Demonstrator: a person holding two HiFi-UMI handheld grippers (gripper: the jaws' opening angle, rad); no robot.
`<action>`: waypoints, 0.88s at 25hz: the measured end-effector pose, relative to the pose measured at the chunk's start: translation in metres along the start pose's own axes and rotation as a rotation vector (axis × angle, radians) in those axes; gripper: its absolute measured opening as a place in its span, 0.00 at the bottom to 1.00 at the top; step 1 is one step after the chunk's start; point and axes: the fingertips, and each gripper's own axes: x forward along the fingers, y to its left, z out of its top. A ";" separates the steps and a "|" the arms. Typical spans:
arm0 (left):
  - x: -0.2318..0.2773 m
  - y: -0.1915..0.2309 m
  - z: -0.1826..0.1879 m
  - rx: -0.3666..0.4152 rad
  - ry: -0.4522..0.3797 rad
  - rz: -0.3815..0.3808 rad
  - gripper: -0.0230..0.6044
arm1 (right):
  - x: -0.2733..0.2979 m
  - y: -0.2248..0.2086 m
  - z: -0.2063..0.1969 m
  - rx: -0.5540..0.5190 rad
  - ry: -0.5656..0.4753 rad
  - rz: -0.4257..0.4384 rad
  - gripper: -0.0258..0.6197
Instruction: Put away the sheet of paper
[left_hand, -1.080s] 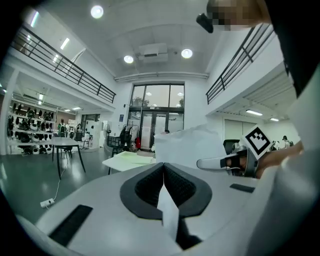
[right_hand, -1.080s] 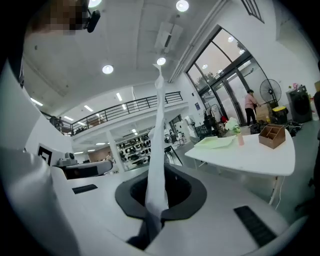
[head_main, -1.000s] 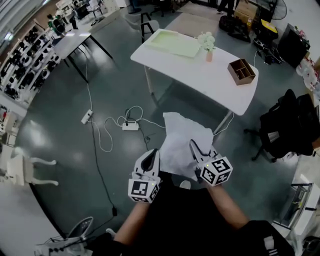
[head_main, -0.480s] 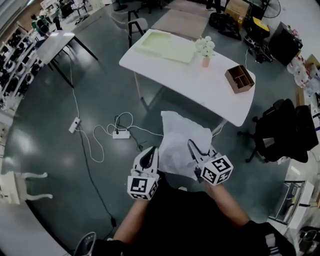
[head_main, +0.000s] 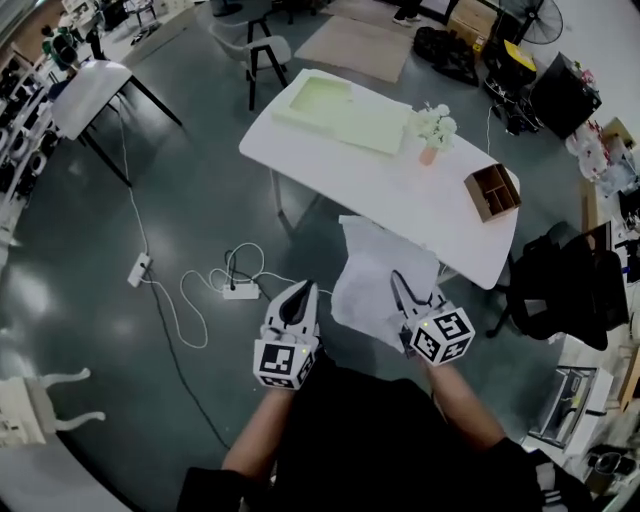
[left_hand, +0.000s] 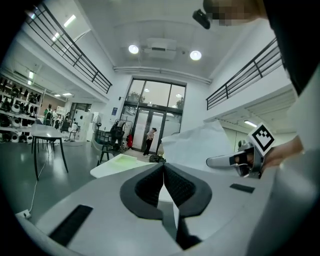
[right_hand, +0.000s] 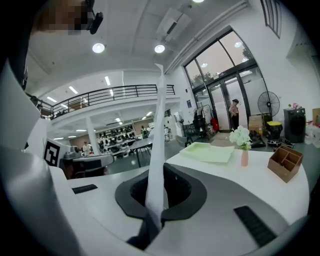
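Note:
The white sheet of paper (head_main: 385, 272) hangs upright in the air, a little crumpled, just short of the white table (head_main: 400, 190). My right gripper (head_main: 399, 287) is shut on its lower edge; in the right gripper view the sheet (right_hand: 160, 120) rises edge-on from between the closed jaws of my right gripper (right_hand: 161, 172). My left gripper (head_main: 301, 292) is beside it to the left, shut and empty, its pads (left_hand: 172, 182) pressed together. The left gripper view also catches the sheet (left_hand: 195, 147).
On the table lie a pale green tray (head_main: 345, 108), a pink vase of white flowers (head_main: 432, 135) and a brown wooden organizer (head_main: 492, 192). A power strip with cables (head_main: 240, 291) lies on the floor to the left. A black chair (head_main: 560, 295) stands to the right.
The table has come closer and lower in the head view as both grippers and the paper are carried toward it. The right gripper keeps hold of the sheet; the left stays shut.

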 end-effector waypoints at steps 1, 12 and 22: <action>0.006 0.014 0.005 0.002 -0.004 0.002 0.04 | 0.012 0.000 0.007 -0.004 -0.006 -0.012 0.04; 0.025 0.123 0.027 -0.035 -0.003 0.003 0.04 | 0.108 0.012 0.045 -0.005 -0.053 -0.103 0.04; 0.017 0.175 0.020 -0.043 -0.001 0.031 0.04 | 0.150 0.045 0.046 -0.069 0.002 -0.075 0.04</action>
